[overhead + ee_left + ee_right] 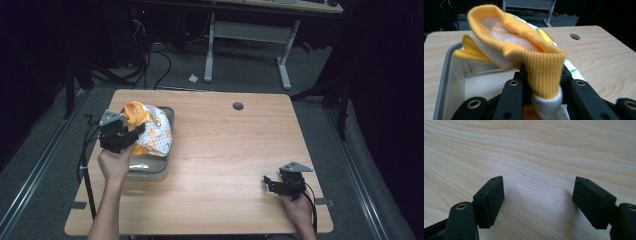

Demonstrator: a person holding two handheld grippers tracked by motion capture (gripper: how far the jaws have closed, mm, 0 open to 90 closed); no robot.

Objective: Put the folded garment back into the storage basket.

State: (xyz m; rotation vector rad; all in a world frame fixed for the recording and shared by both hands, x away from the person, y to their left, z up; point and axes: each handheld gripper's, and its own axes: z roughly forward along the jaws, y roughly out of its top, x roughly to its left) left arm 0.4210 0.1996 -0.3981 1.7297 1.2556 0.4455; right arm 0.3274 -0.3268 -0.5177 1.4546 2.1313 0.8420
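Left gripper [131, 134]: at the left of the high view, held over a grey bin [150, 170] that sits on the left part of the wooden table [225, 150]. Its jaws are clamped on a yellow-and-white garment [150, 127], gripping it at the yellow ribbed cuff. In the left gripper view the cuff [544, 72] folds down between the two black jaws, with white cloth bunched beneath it. The rest of the garment is raised above the bin's pale interior [474, 80]; part of it drapes toward the bin's far rim.

Right gripper [272, 182]: at the lower right of the high view, low over the bare tabletop, well apart from the bin. Its jaws stand wide apart with nothing between them; the right gripper view shows wood grain [536, 157] in the gap.

Round hole [238, 106]: in the table's far portion, centre of frame.
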